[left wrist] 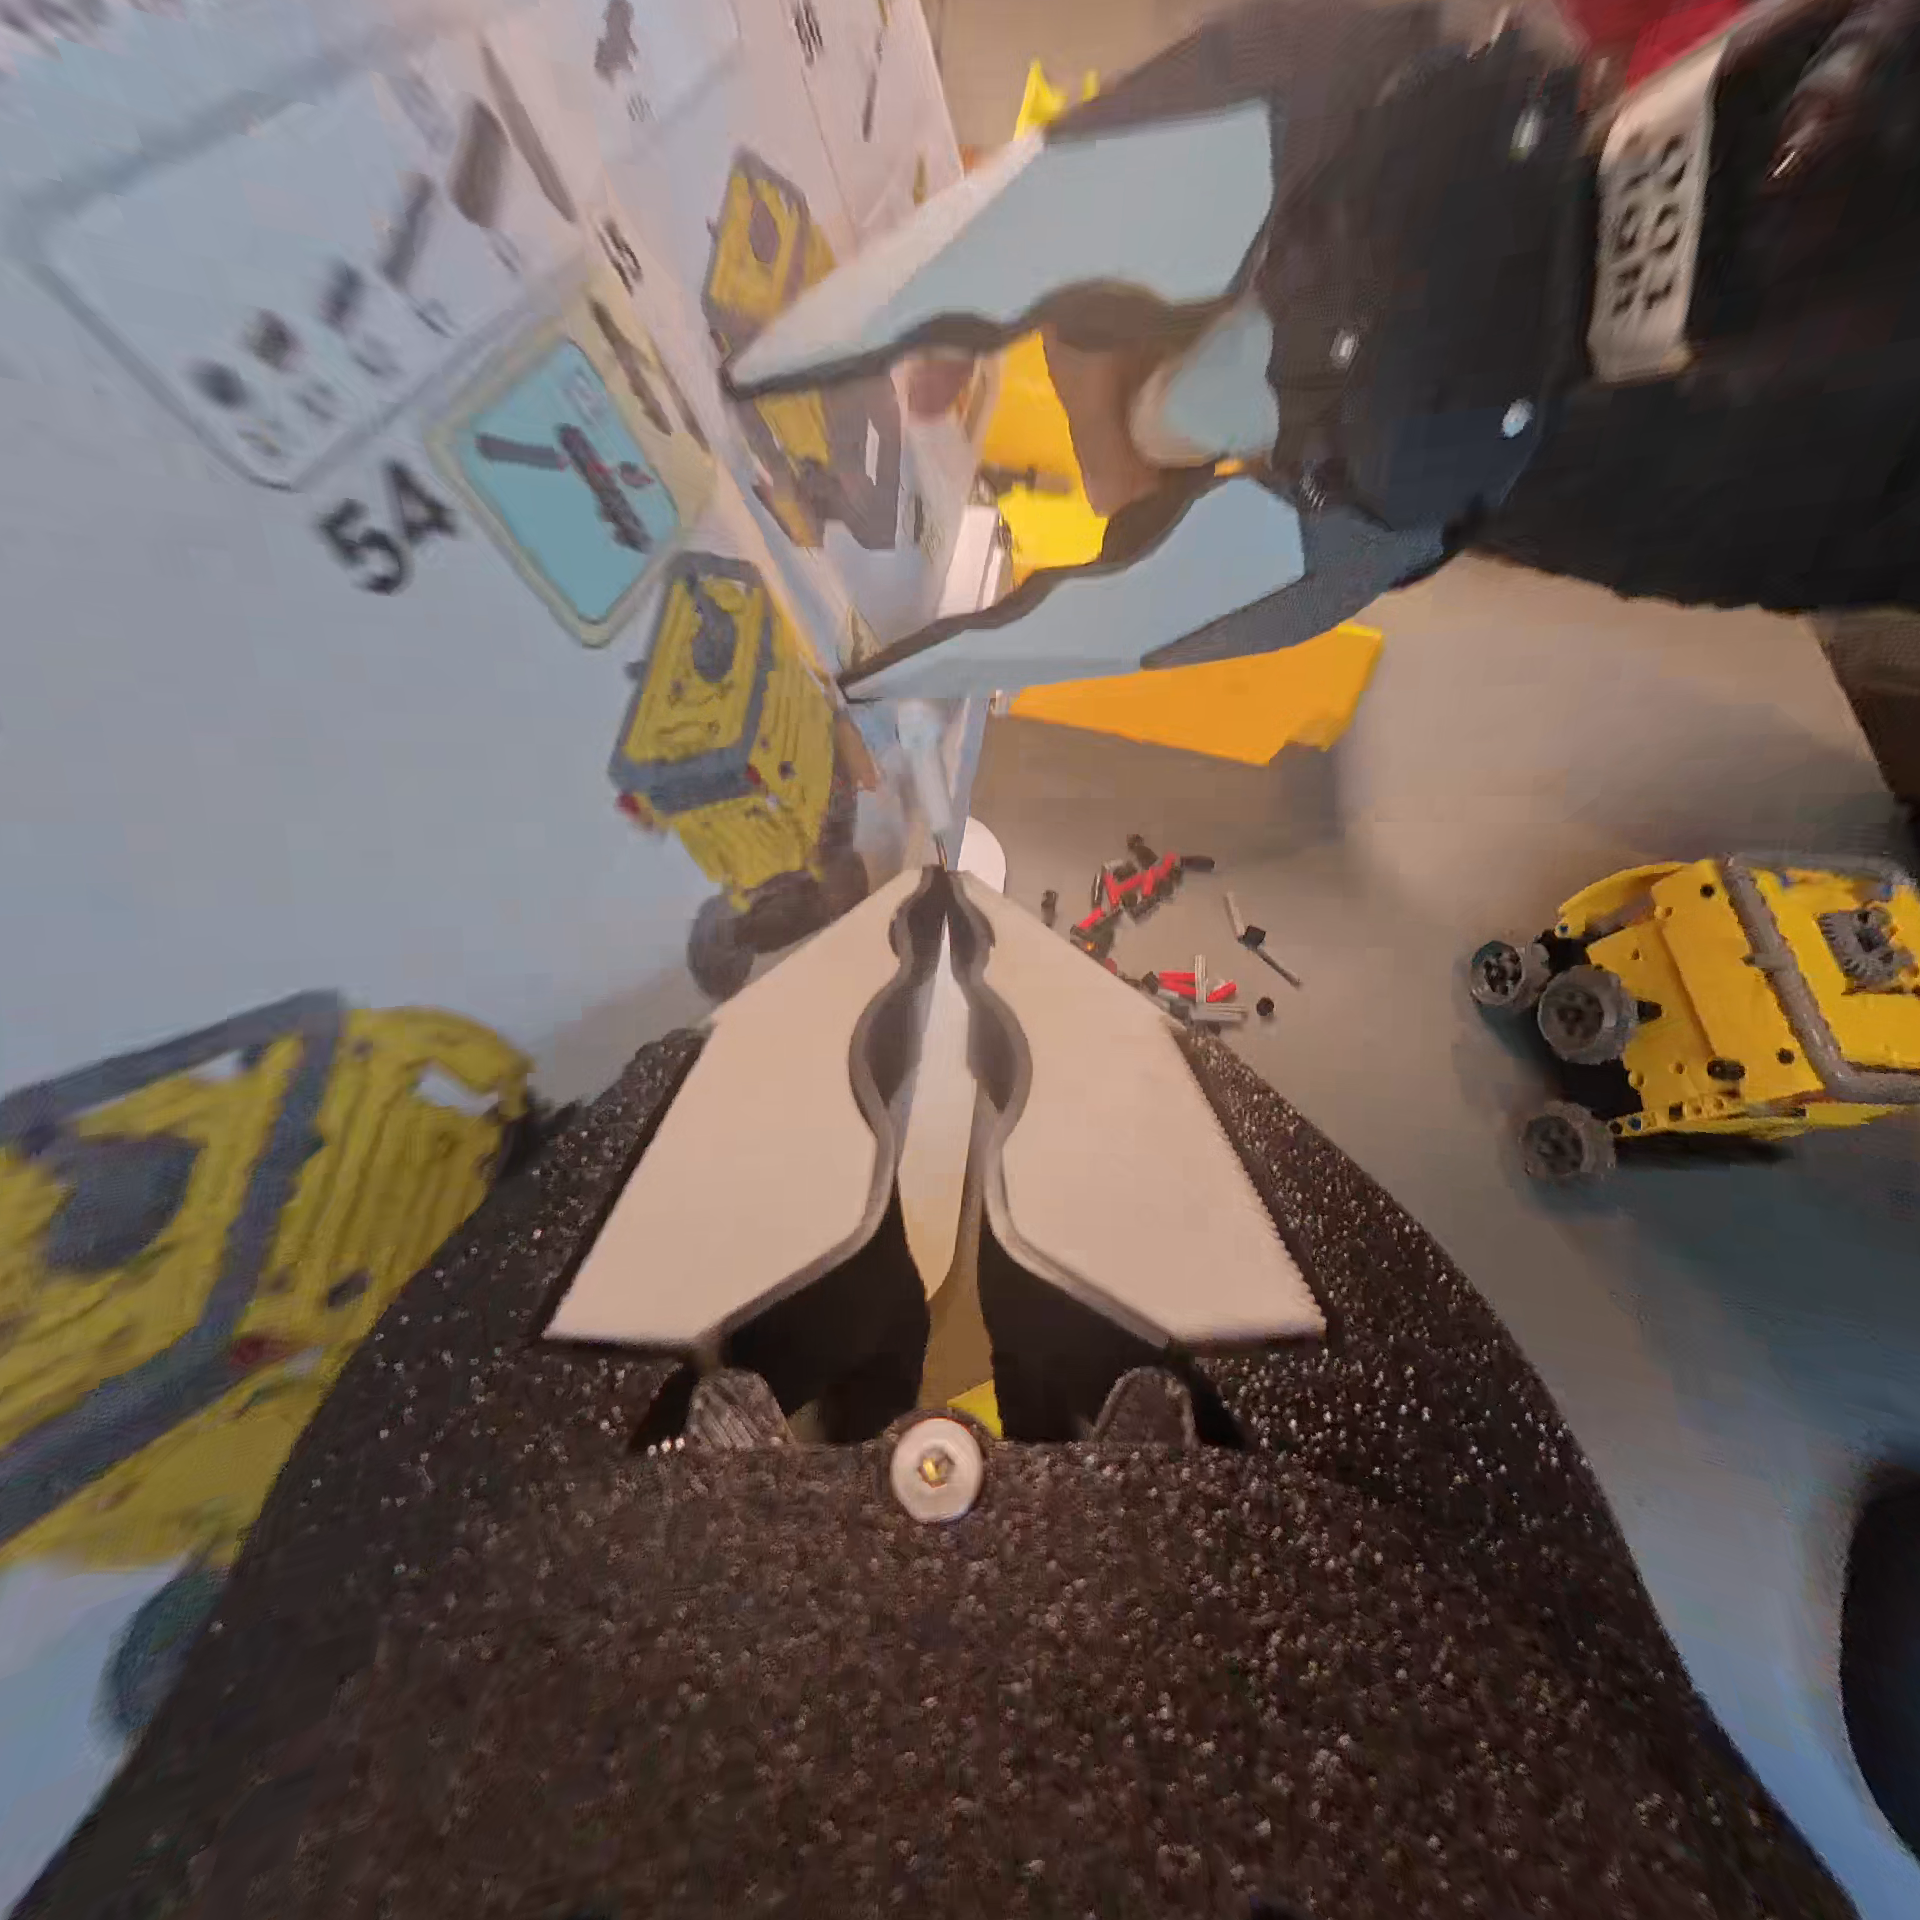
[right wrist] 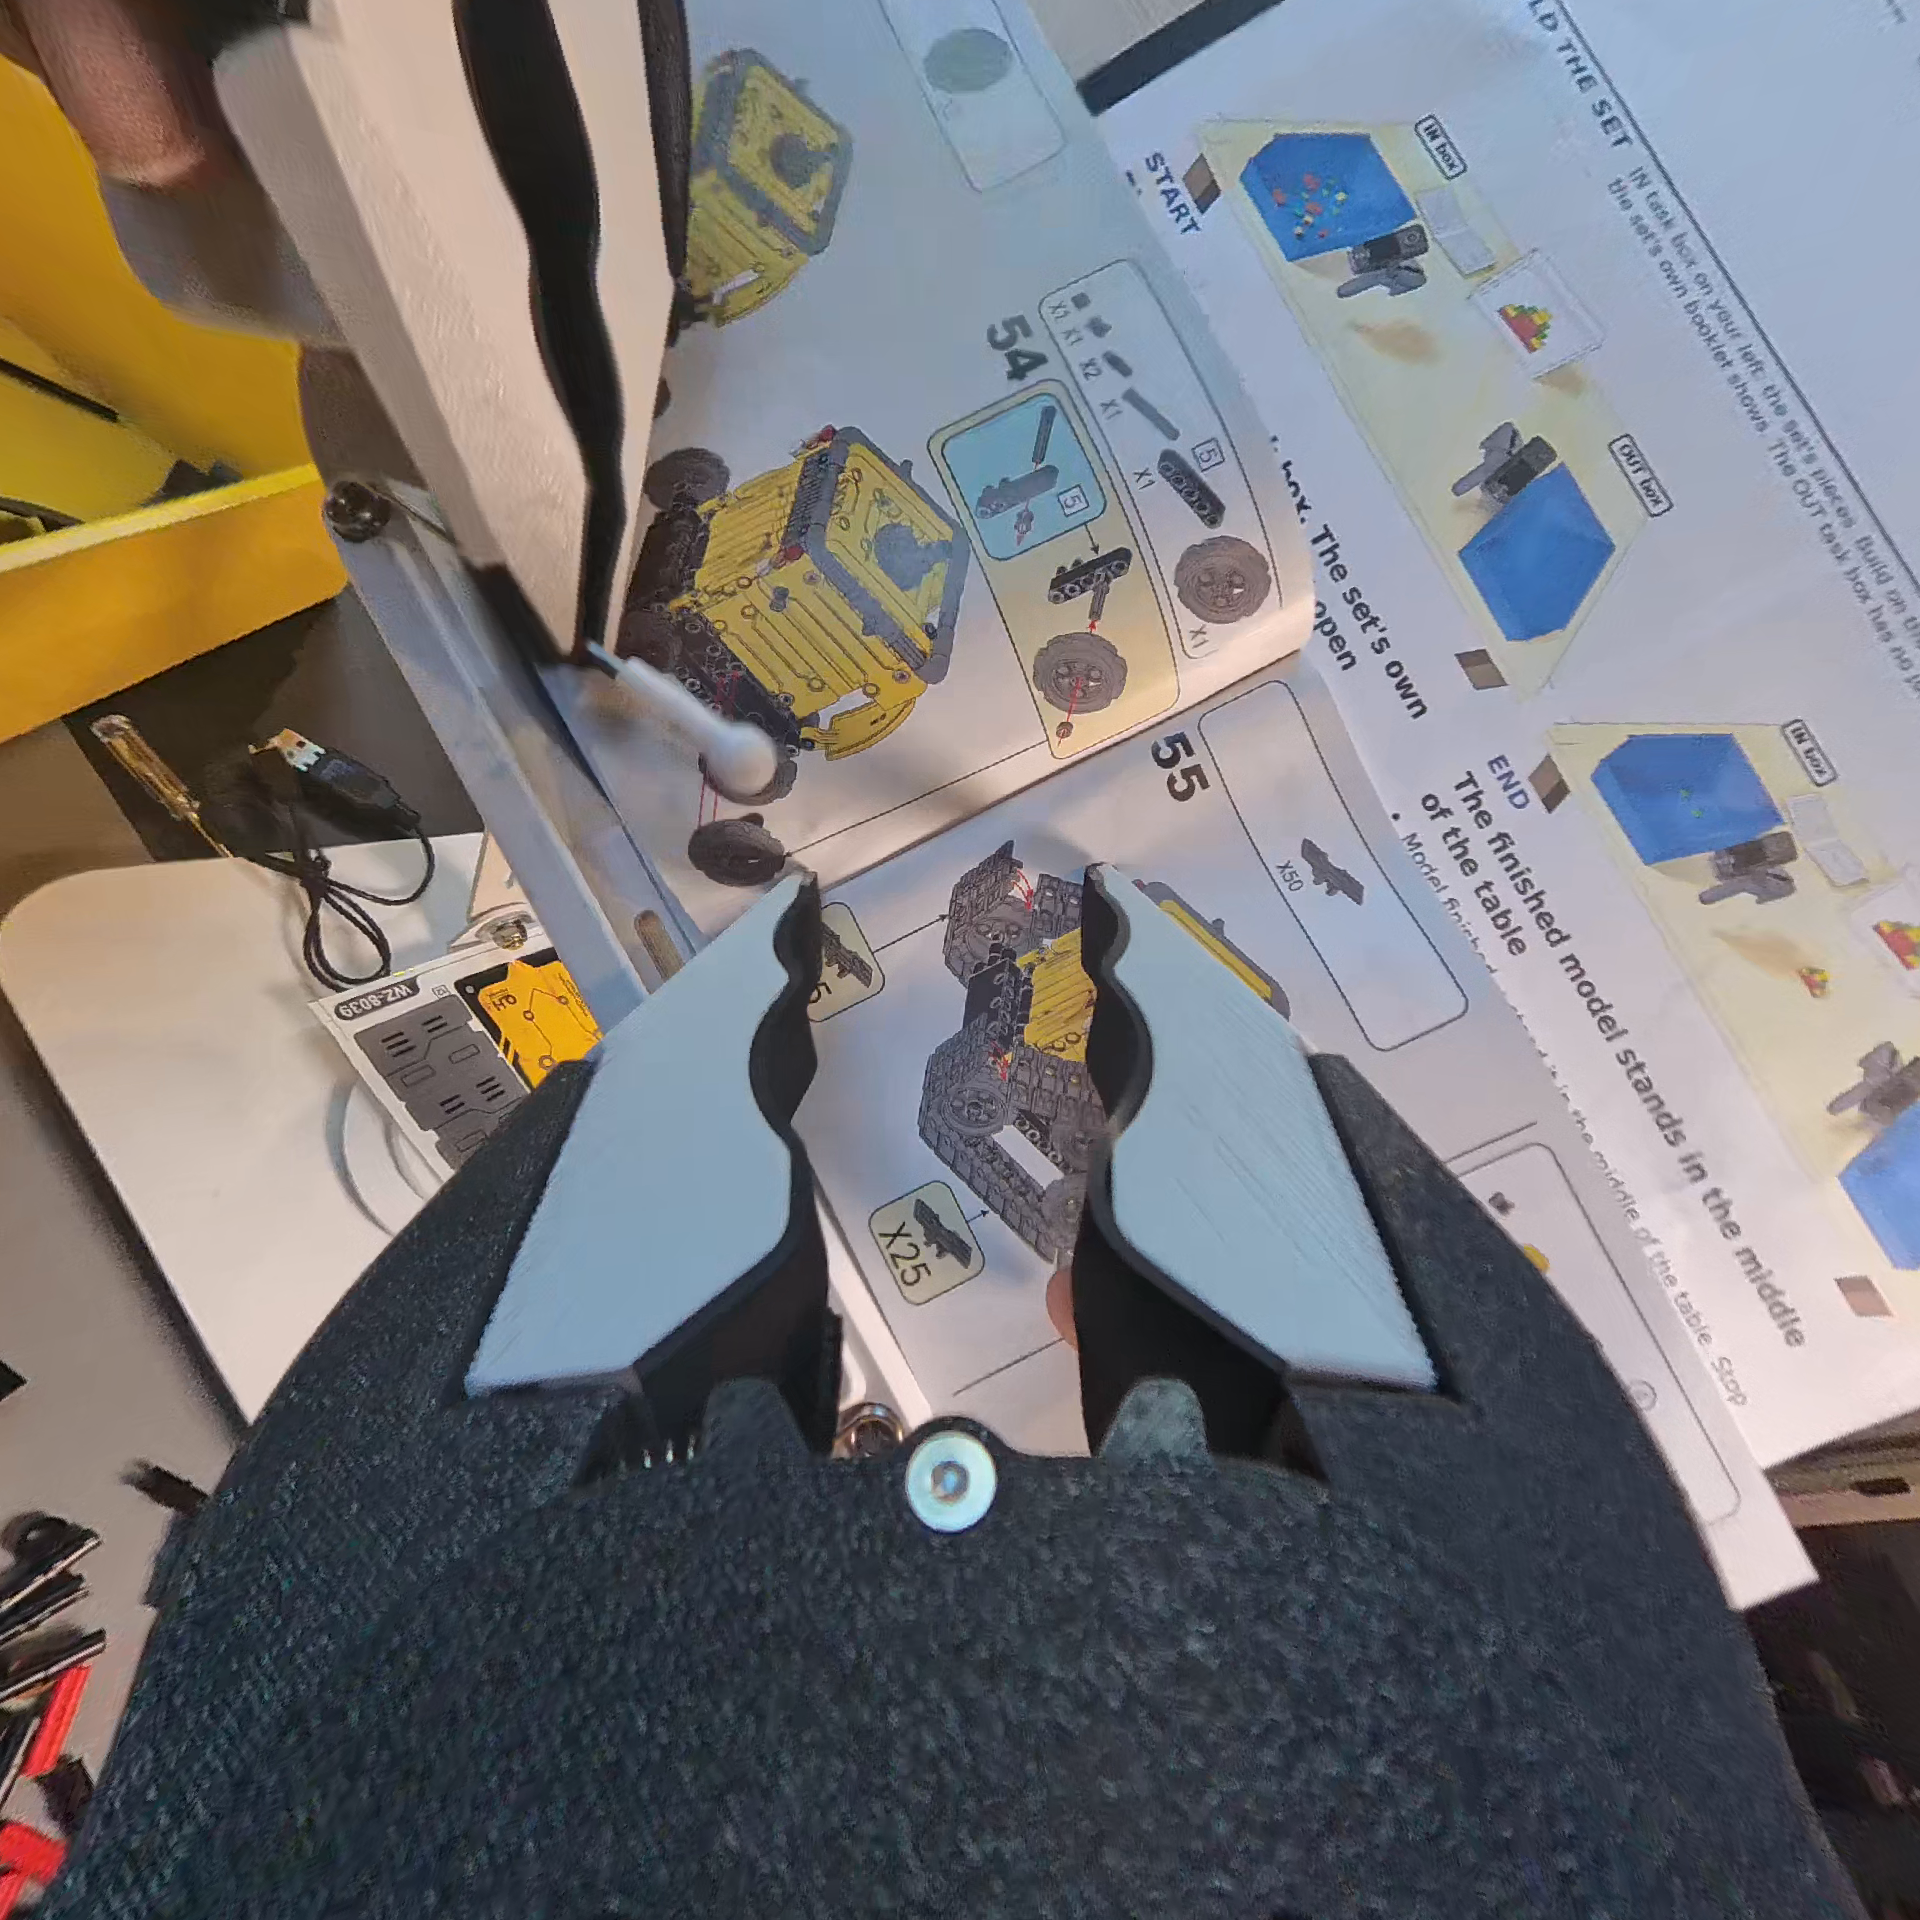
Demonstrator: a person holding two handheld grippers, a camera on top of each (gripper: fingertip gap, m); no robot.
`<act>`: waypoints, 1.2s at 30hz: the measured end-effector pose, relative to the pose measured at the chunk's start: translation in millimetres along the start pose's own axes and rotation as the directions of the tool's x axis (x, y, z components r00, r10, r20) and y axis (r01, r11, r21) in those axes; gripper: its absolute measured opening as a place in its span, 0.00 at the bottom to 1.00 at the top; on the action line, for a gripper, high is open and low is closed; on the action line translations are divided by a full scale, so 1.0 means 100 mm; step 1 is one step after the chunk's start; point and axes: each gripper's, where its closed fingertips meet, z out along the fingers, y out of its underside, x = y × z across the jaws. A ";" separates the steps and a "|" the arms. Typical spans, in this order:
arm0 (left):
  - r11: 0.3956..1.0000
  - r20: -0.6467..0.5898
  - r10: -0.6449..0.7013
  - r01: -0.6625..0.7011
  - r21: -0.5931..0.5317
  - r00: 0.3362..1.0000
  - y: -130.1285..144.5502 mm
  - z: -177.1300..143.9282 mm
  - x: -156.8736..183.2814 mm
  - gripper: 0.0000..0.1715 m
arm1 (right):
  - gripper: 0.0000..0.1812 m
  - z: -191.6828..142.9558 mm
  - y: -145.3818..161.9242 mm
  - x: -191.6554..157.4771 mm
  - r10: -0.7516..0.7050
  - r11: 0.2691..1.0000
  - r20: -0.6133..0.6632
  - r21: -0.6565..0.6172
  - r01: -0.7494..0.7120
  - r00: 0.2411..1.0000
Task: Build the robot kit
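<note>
Here left fingers (left wrist: 940,883) pinch a white stick (left wrist: 925,774); right fingers (right wrist: 945,883) gape over booklet (right wrist: 1039,623).

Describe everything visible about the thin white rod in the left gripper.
The white rod is slim, smooth and plastic-looking, and widens to a rounded knob at its free end. The shut left gripper pinches its other end, so it juts straight out from the fingertips. It is over the open instruction booklet, with the knob above a printed yellow vehicle. Whether it touches the page cannot be told. The open right gripper is close beyond its far end and apart from it.
</note>
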 end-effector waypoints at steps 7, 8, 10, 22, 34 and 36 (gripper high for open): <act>0.996 0.115 0.061 -0.052 -0.079 0.991 0.03 -0.10 -0.03 0.00 | 0.28 0.01 -0.05 -0.12 -0.081 0.996 0.007 0.024 0.081 0.997; 0.996 0.134 0.064 -0.055 -0.073 0.989 0.02 -0.10 -0.05 0.00 | 0.27 0.01 -0.04 -0.13 -0.084 0.996 0.009 0.039 0.084 0.996; 0.995 0.182 0.071 -0.057 -0.083 0.981 0.03 -0.07 -0.09 0.00 | 0.27 0.01 -0.03 -0.13 -0.090 0.995 0.017 0.048 0.089 0.996; 0.961 0.322 0.162 -0.075 -0.267 0.933 0.12 0.10 -0.14 0.00 | 0.31 -0.04 -0.02 -0.19 -0.102 0.993 0.096 0.067 0.096 0.990; 0.988 0.509 0.115 -0.044 -0.150 0.853 0.09 -0.32 -0.22 0.09 | 0.24 -0.47 0.67 0.42 -0.028 0.999 -0.083 -0.038 0.025 0.996; 0.988 0.507 0.088 -0.010 -0.154 0.857 0.24 -0.32 -0.24 0.09 | 0.24 -0.48 0.71 0.45 -0.003 1.000 -0.071 -0.023 0.001 0.997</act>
